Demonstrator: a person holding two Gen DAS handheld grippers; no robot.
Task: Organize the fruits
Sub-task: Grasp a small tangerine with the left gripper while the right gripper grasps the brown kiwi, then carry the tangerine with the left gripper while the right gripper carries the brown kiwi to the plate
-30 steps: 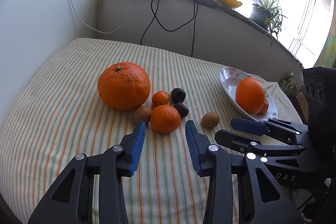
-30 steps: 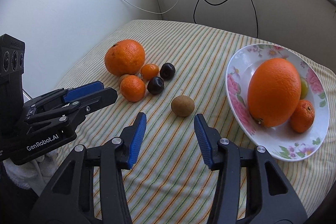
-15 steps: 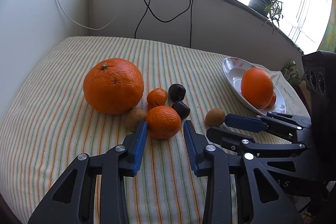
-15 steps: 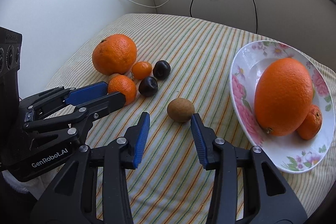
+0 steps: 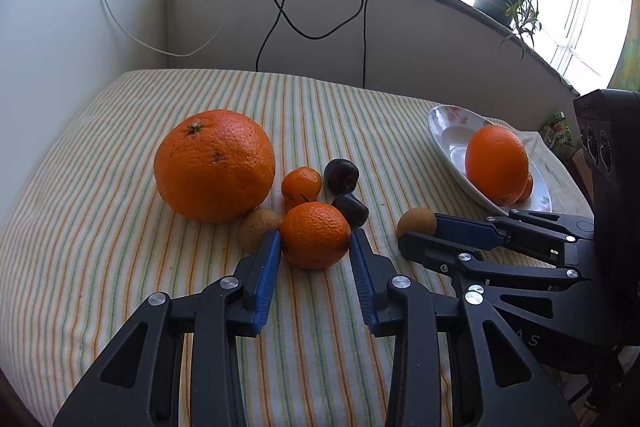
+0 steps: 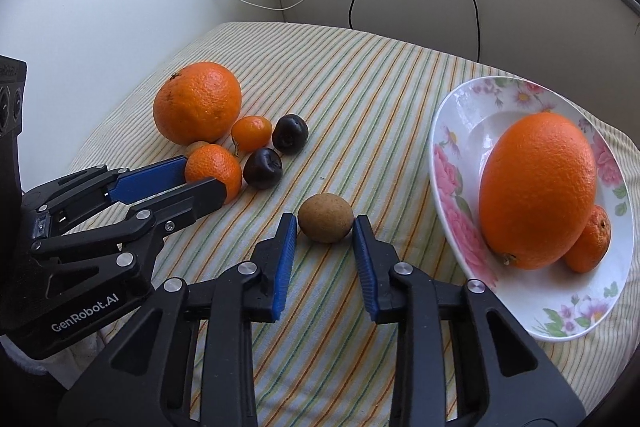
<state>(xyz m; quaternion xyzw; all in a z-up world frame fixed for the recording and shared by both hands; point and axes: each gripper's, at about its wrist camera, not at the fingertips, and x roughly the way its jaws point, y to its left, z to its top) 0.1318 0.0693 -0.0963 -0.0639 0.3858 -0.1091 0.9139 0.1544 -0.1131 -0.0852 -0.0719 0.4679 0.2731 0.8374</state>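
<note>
Our left claw (image 5: 316,249) stands open, its two blue pads flanking the small mandarin (image 5: 315,235), which sits dead ahead between the fingertips with only slivers of gap on either side. Just off its left pad lies a brown fruit (image 5: 256,227), and just off its right pad a dark plum (image 5: 351,209), so a closing squeeze looks tight on both flanks.

Our right claw (image 6: 325,241) is likewise open, and the brown oval fruit (image 6: 326,217) lies straight ahead at its tips, long axis running across the gap from pad to pad. We judge it must advance slightly before closing.

Further out to the right of that claw sits the flowered plate (image 6: 452,163), which already holds a big orange (image 6: 538,195); the right claw is the nearer to it. The striped bench (image 6: 376,99) carries everything.
</note>
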